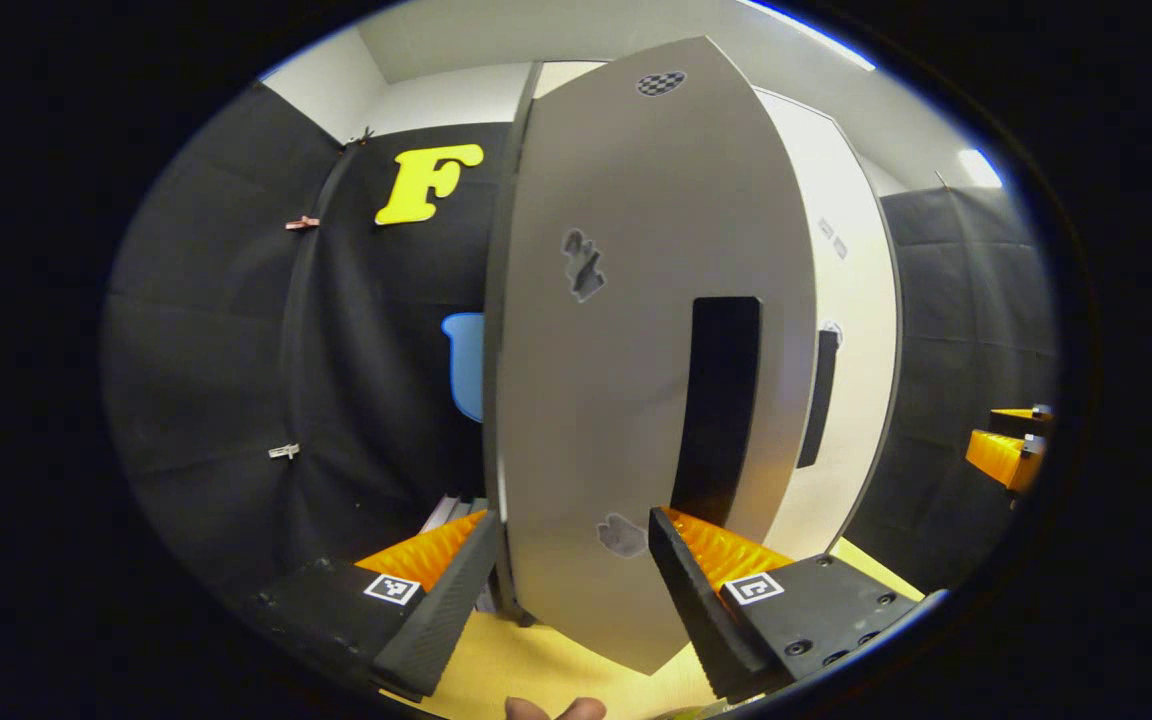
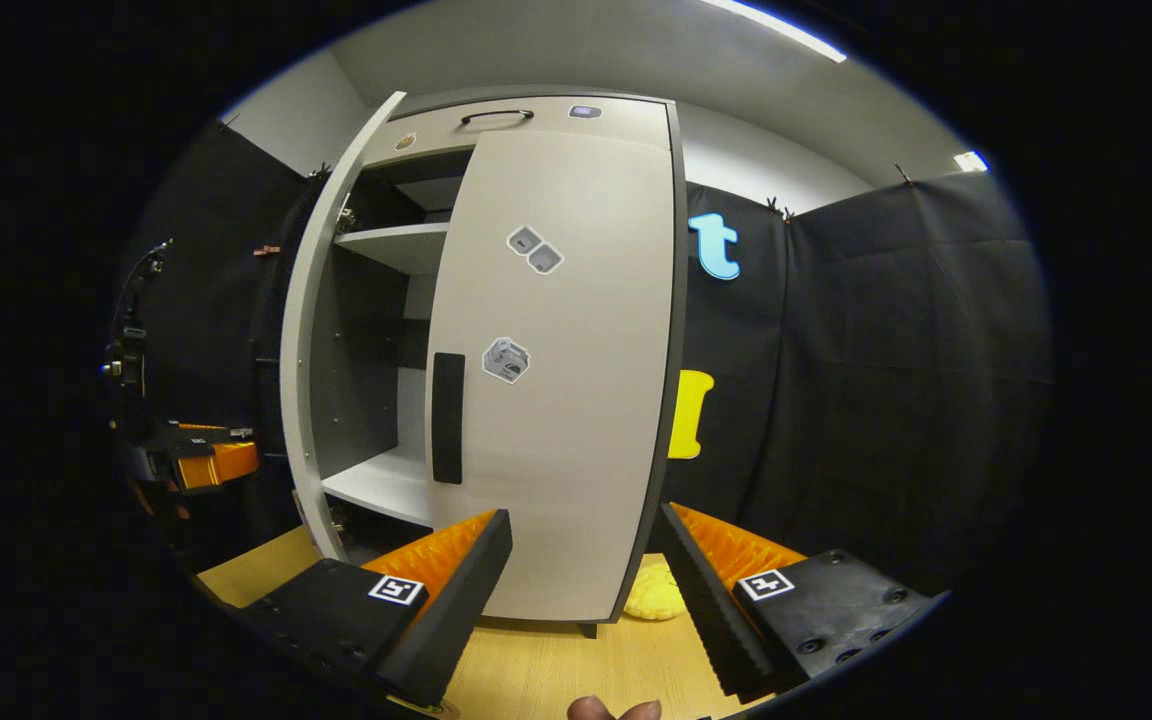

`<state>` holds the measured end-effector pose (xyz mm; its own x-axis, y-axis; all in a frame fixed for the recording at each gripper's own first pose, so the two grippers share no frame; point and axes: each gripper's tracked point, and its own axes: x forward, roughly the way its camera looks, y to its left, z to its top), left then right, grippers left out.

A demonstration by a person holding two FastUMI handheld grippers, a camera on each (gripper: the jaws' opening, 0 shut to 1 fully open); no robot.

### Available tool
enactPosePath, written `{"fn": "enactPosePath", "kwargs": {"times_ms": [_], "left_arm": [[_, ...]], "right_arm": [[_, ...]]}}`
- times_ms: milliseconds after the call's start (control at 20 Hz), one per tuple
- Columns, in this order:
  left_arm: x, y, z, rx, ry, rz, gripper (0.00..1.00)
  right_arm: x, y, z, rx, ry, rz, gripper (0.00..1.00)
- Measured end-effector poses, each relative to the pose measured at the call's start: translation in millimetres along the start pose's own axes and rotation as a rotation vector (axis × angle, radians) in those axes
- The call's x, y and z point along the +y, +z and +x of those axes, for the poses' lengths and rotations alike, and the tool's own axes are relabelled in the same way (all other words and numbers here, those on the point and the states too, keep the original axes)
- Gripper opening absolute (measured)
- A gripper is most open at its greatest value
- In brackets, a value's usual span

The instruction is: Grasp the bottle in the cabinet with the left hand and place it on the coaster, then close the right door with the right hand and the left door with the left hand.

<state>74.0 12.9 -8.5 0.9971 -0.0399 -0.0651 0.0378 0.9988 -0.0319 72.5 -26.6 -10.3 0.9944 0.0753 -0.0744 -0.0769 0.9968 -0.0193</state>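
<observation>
Cabinet (image 2: pixel 536 400) stands on the wooden table (image 2: pixel 556 670) with its right door (image 2: pixel 556 420) shut and left door (image 1: pixel 636 400) ajar between the spread fingers of the left gripper (image 1: pixel 571 580), while the right gripper (image 2: pixel 586 590) hangs wide, holding nothing.

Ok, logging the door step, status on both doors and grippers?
Both grippers open, holding nothing. Left gripper straddles the left door edge. Right door closed; left door ajar. Nothing in the way.
</observation>
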Motion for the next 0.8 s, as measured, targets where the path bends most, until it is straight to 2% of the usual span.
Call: {"fn": "enactPosePath", "kwargs": {"times_ms": [50,100,150,200,250,300,550,600,800], "left_arm": [[-6.5,0.0,3.2,0.002,-0.001,0.011,0.98],[-10.3,1.3,7.0,0.004,-0.001,0.020,0.95],[-13.1,1.6,9.9,0.008,0.000,0.024,0.98],[-15.1,2.5,11.3,0.012,0.000,0.024,0.97],[-17.3,2.5,11.3,0.013,-0.003,0.021,0.92],[-19.4,3.8,11.1,0.011,-0.010,0.017,0.95],[-30.0,3.2,17.5,0.013,-0.023,0.021,0.92],[-33.2,3.8,21.1,0.008,-0.023,0.012,0.95],[-44.6,6.0,39.6,0.006,-0.014,0.008,0.95]], "right_arm": [[-2.9,-0.8,0.3,0.002,-0.004,0.002,0.98],[-5.9,-2.0,0.4,0.004,-0.009,0.005,0.98],[-8.5,-2.4,0.7,0.006,-0.012,0.008,0.98],[-11.3,-2.4,1.0,0.005,-0.016,0.008,0.98],[-14.0,-2.3,1.2,0.004,-0.019,0.005,0.98],[-16.4,-2.1,1.8,0.003,-0.022,0.002,0.98],[-20.7,-2.5,6.2,0.005,-0.022,0.011,0.98],[-21.0,-2.6,6.8,0.004,-0.021,0.008,0.98],[-24.2,-3.0,6.8,0.002,-0.018,-0.001,0.98]]}}
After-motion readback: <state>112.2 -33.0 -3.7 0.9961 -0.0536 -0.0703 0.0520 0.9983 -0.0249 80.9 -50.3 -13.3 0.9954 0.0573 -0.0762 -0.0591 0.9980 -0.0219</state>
